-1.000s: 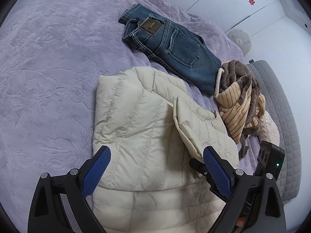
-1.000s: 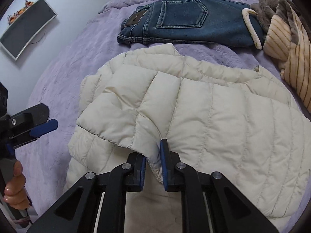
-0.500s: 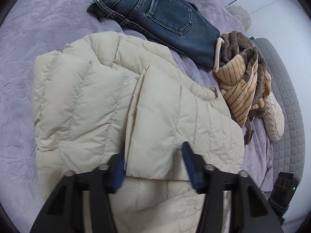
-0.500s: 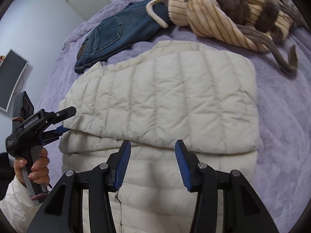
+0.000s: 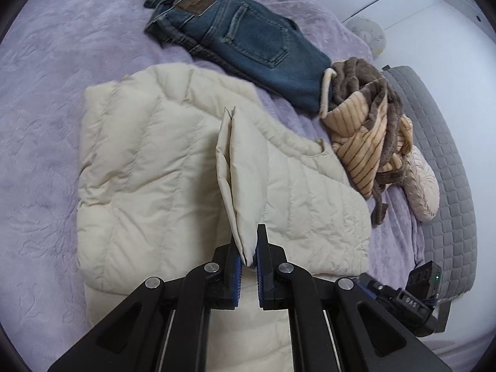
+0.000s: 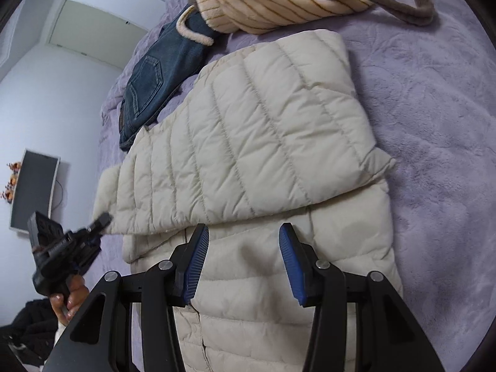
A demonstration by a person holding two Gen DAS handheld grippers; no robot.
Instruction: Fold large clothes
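Since 1 second ago, left gripper (image 5: 248,248) has clamped the jacket (image 5: 148,167) edge; right gripper (image 6: 241,257) fingers parted, empty.

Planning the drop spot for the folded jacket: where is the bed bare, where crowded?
Bare purple bedspread left of the cream jacket, and more beyond the jacket's other side in the right wrist view. Crowded: jeans and striped brown garment lie along the far edge.

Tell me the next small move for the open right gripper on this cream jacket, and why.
Probably close the right gripper on the folded edge ahead of it: the left gripper already pinches the cream jacket there, while the right one's jaws hover open, gripping nothing.
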